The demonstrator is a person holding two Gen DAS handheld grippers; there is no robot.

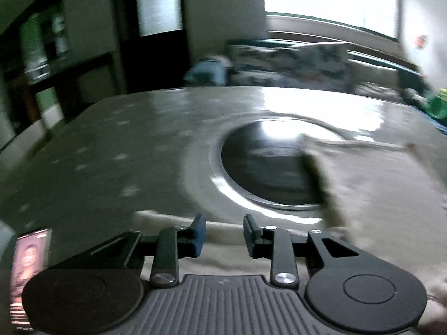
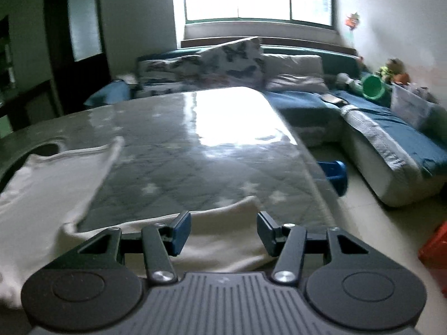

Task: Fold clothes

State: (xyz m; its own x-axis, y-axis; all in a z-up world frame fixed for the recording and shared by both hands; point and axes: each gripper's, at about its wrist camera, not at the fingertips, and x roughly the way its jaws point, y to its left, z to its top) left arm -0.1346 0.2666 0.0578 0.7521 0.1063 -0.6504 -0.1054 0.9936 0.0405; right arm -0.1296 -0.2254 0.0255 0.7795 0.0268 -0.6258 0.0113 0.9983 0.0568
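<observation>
Fingers with blue rubbery pads tip each hand-held gripper, two per tool, mounted on black jointed links above a ribbed grey body flanked by two round black discs. The left hand-held gripper (image 1: 224, 233) has its jaws spread with a gap between the pads and nothing in them, poised over a pale strip of cloth at the near edge of the tabletop (image 1: 117, 145). The right hand-held gripper (image 2: 224, 230) is likewise spread and empty, directly above the near hem of the cream garment (image 2: 47, 192). That garment is one soft, matte piece of knit-looking fabric, lying flat on the tabletop with a scooped, banded edge at its far end and a fold running along the near side; in the left view it covers the right part of a round dark inset (image 1: 262, 167) ringed in shiny metal. The tabletop is glossy, grey-green, quilted in diamonds and dotted with small white stars. One phone (image 1: 28, 276) with a lit screen lies at its near left corner; any writing on it is too blurred to read. Beyond stand a sofa (image 2: 391, 139) with a blue cover, patterned cushions (image 2: 223, 58) and a blue stool (image 2: 335, 176).
</observation>
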